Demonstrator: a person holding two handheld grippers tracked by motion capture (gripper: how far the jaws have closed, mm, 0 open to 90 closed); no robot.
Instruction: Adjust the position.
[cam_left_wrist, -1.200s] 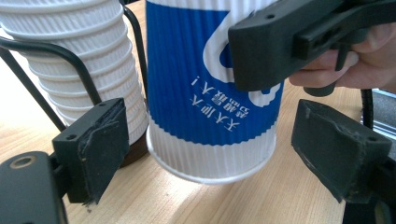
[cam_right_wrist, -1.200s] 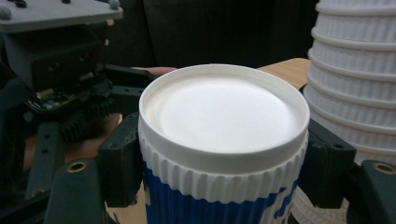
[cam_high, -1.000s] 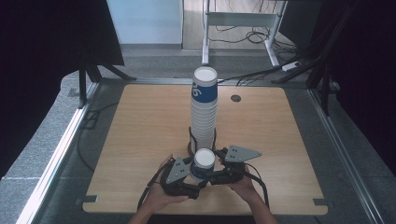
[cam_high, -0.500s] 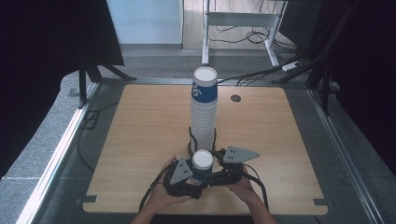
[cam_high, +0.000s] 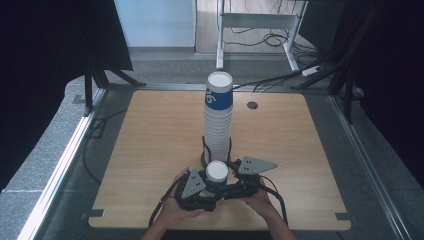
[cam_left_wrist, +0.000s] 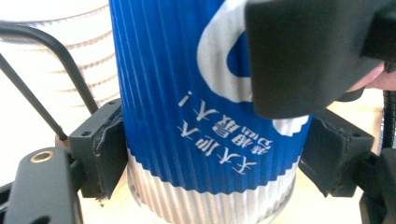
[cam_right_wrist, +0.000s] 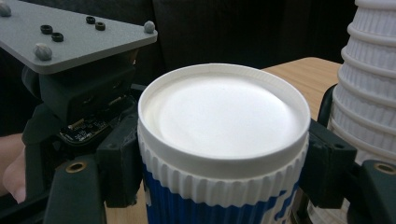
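Note:
A single blue ribbed paper cup (cam_high: 217, 175) with a white band stands near the table's front edge, its flat white end up. My left gripper (cam_high: 209, 187) comes at it from the left. Its jaws have just been closing, and both pads (cam_left_wrist: 105, 149) now press the cup's (cam_left_wrist: 205, 107) lower sides. From the right, my right gripper (cam_high: 229, 183) holds the same cup (cam_right_wrist: 224, 116) just under its white rim, pads (cam_right_wrist: 122, 158) against the ribs. A hand grips each tool.
Right behind the small cup rises a tall stack of nested cups (cam_high: 218, 112), blue on top, in a black wire holder (cam_high: 205, 150). A cable hole (cam_high: 252, 105) sits at the back of the wooden table (cam_high: 150, 140). Cables trail to the front edge.
The left gripper's jaws have drawn in around the small cup. Both hands, the cup and the stack stay where they were.

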